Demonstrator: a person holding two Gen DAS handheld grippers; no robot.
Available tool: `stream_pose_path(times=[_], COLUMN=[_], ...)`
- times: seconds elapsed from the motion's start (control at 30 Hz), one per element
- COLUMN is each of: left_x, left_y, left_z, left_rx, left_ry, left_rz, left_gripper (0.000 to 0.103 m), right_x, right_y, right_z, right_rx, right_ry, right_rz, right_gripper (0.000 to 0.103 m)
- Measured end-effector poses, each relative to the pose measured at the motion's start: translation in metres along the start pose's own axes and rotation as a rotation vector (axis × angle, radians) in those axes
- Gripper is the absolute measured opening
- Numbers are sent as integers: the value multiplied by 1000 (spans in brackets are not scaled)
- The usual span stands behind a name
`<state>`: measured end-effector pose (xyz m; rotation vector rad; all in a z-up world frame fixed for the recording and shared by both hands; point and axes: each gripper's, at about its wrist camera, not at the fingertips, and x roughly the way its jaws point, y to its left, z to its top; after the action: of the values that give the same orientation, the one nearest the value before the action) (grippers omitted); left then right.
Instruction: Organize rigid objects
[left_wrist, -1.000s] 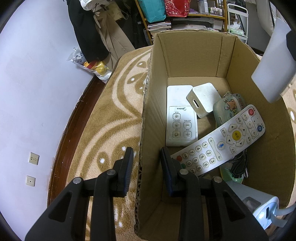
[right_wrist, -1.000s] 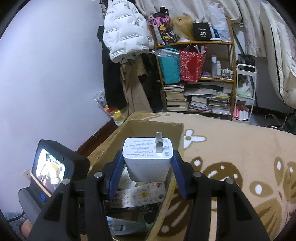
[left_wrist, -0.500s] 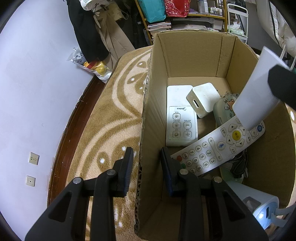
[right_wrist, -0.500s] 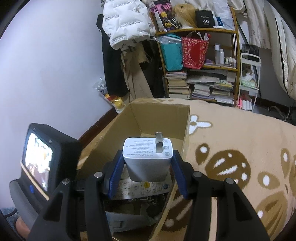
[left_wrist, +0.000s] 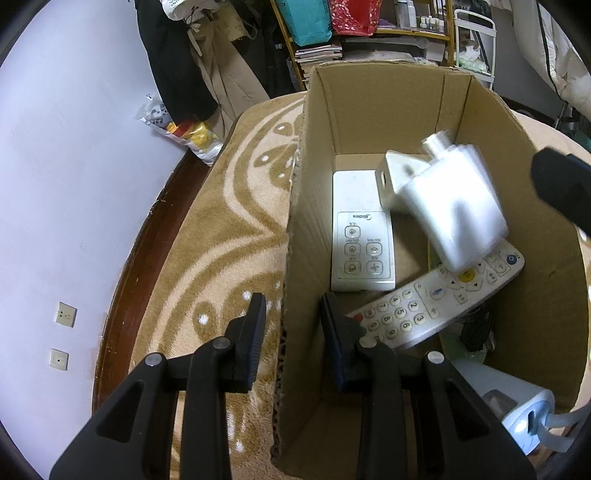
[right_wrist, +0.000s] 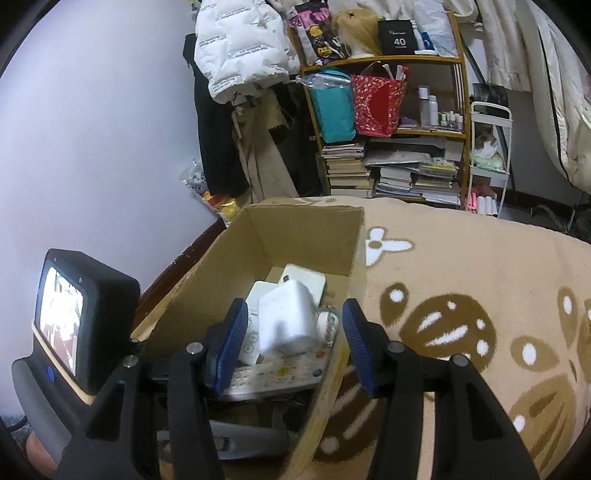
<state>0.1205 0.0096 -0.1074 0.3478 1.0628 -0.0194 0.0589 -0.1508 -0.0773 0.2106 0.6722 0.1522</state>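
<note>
The left gripper (left_wrist: 291, 325) pinches the cardboard box (left_wrist: 388, 110) by its left wall, fingers narrow. Inside lie a white Midea remote (left_wrist: 360, 236) and a long TV remote (left_wrist: 436, 299). The white charger (left_wrist: 450, 210), blurred, is loose above them, clear of the right gripper (right_wrist: 291, 343), whose fingers stand apart with nothing in them.

Dim, even indoor light with soft shadows; strong fisheye bending and dark corners in both views; the white charger (left_wrist: 448, 212) is smeared by motion blur; everything else stays sharp.
</note>
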Motion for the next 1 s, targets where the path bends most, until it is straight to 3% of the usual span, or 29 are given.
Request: stream_pose_path(times=[0.33, 0.67, 0.73, 0.87, 1.0], left_x=[-4, -47, -58, -81, -103], left_y=[3, 7, 10, 14, 18], left_z=[-2, -8, -11, -17, -23], left_rx=[-19, -52, -60, -71, -81], left_ry=[-9, -118, -137, -196, -230], left_rz=[-11, 24, 23, 65, 56], left_gripper=[30, 30, 31, 53, 59], right_x=[-19, -62, -73, -95, -113], right_y=[-2, -18, -20, -19, -24], right_z=[-2, -8, -8, -11, -15], right_rx=[-18, 0, 7, -14, -17], right_ry=[13, -13, -26, -54, -56], right_rz=[-29, -90, -105, -125, -139], right_gripper=[74, 92, 101, 103, 103])
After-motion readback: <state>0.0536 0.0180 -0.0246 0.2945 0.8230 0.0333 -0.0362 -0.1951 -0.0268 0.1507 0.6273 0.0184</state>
